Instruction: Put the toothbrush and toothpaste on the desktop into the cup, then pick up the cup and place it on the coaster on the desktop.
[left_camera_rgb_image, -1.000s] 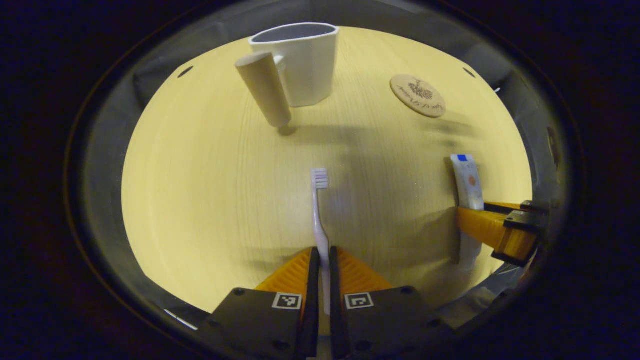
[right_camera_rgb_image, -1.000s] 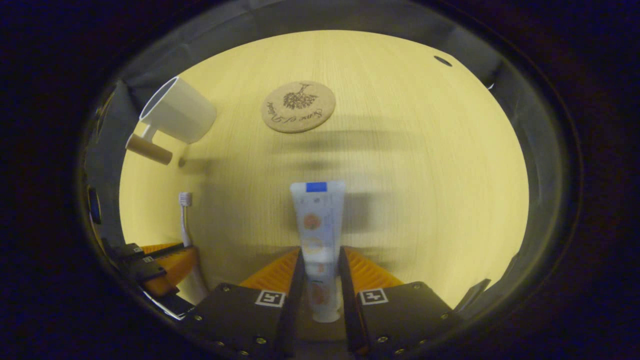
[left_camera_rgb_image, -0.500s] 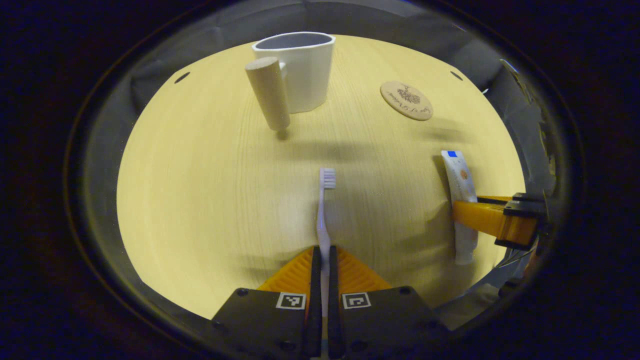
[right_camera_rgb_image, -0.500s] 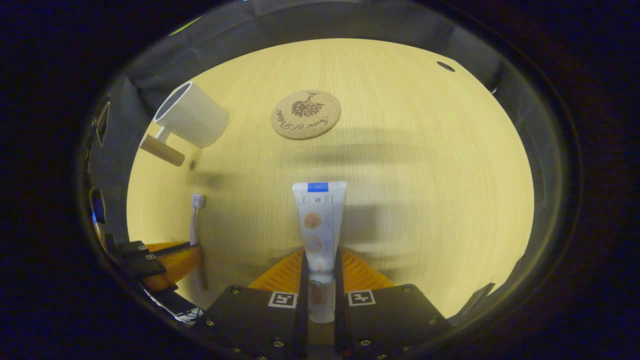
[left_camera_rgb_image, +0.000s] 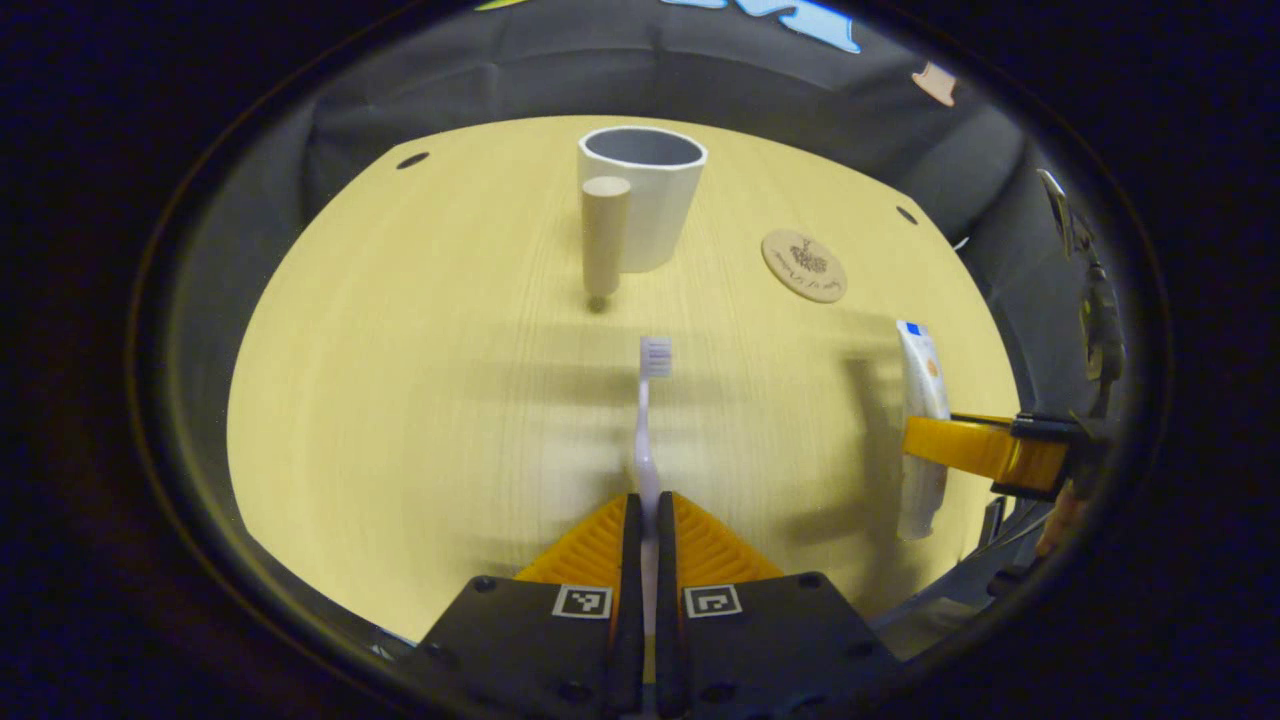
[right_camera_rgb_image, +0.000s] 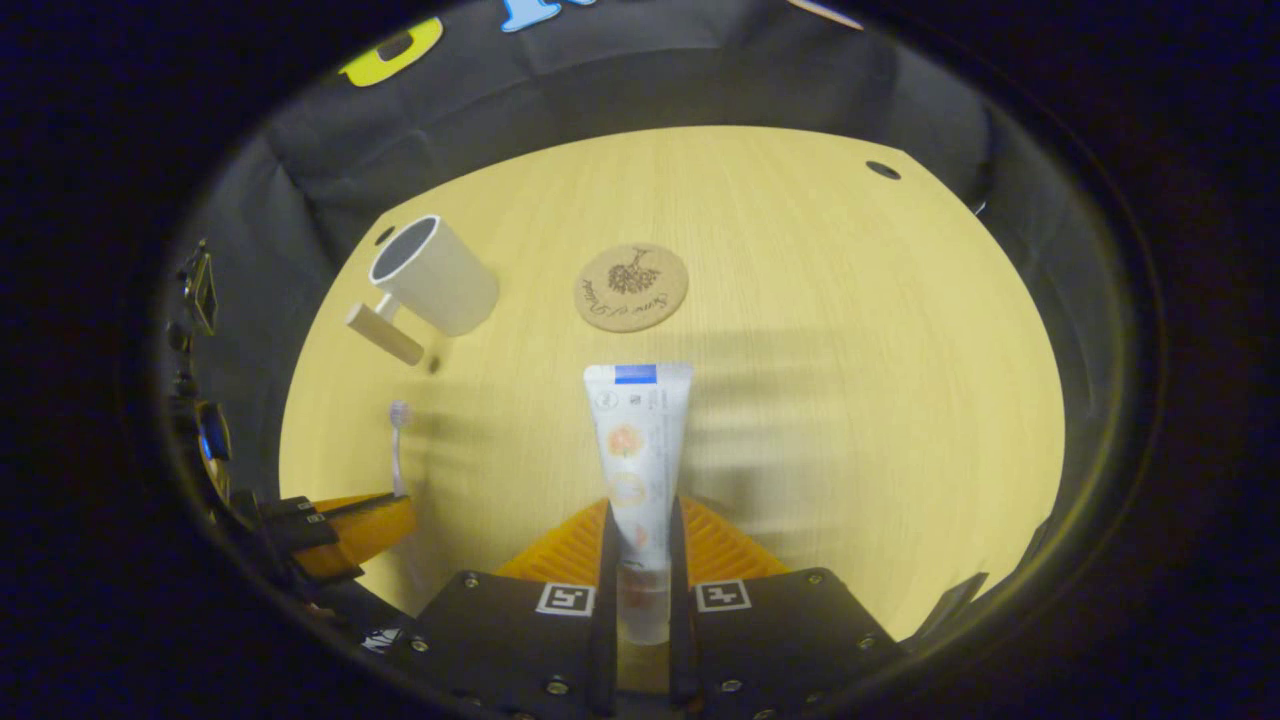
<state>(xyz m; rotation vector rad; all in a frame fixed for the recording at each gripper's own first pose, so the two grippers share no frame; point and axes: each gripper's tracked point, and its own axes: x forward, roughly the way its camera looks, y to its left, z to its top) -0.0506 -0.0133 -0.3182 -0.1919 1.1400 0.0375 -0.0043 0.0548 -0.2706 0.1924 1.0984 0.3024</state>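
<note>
Each gripper is built alike. In the left gripper view, the left gripper (left_camera_rgb_image: 641, 520) has two flat dark plates at its base, each carrying a small square black-and-white marker and round screw heads (several near the edges). Ribbed wedge-shaped finger bodies rise from the plates. The right gripper (right_camera_rgb_image: 640, 530) in its own view shows the same plates, markers and screws.

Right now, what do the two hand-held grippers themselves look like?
Both match: the left hand-held gripper and right hand-held gripper each have a dark bolted body, two small square black-and-white tags near the fingers, and ribbed orange wedges backing them.
</note>
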